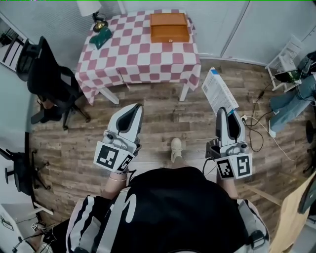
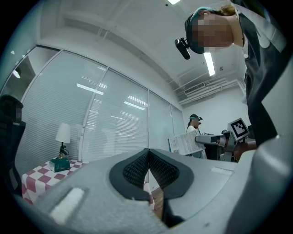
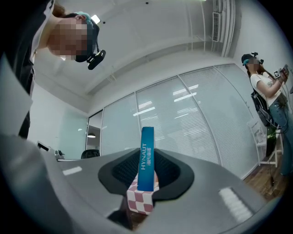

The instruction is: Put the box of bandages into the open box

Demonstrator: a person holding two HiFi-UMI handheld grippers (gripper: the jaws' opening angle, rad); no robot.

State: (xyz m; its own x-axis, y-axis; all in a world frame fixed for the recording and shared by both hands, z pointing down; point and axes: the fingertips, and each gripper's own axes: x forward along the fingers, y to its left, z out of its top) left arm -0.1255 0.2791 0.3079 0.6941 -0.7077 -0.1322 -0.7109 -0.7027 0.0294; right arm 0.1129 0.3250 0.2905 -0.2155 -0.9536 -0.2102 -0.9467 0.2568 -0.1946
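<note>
The box of bandages (image 1: 219,89), flat and white with blue print, stands upright over the floor with my right gripper (image 1: 223,111) shut on its lower end. In the right gripper view its blue edge (image 3: 146,157) is pinched between the two dark pads. A brown wooden box (image 1: 170,27) sits at the far right of the red-and-white checked table (image 1: 133,59), well ahead of both grippers. My left gripper (image 1: 135,108) is held level to the left, shut with nothing in it; its pads (image 2: 137,170) meet in the left gripper view. That view also shows the bandage box (image 2: 184,144) off to the right.
A lamp (image 1: 89,7) and a green box (image 1: 101,35) stand at the table's far left corner. Black office chairs (image 1: 49,84) stand on the left. Cables (image 1: 256,123), a white rack (image 1: 289,54) and another person (image 1: 296,94) are on the right. Wooden floor lies between me and the table.
</note>
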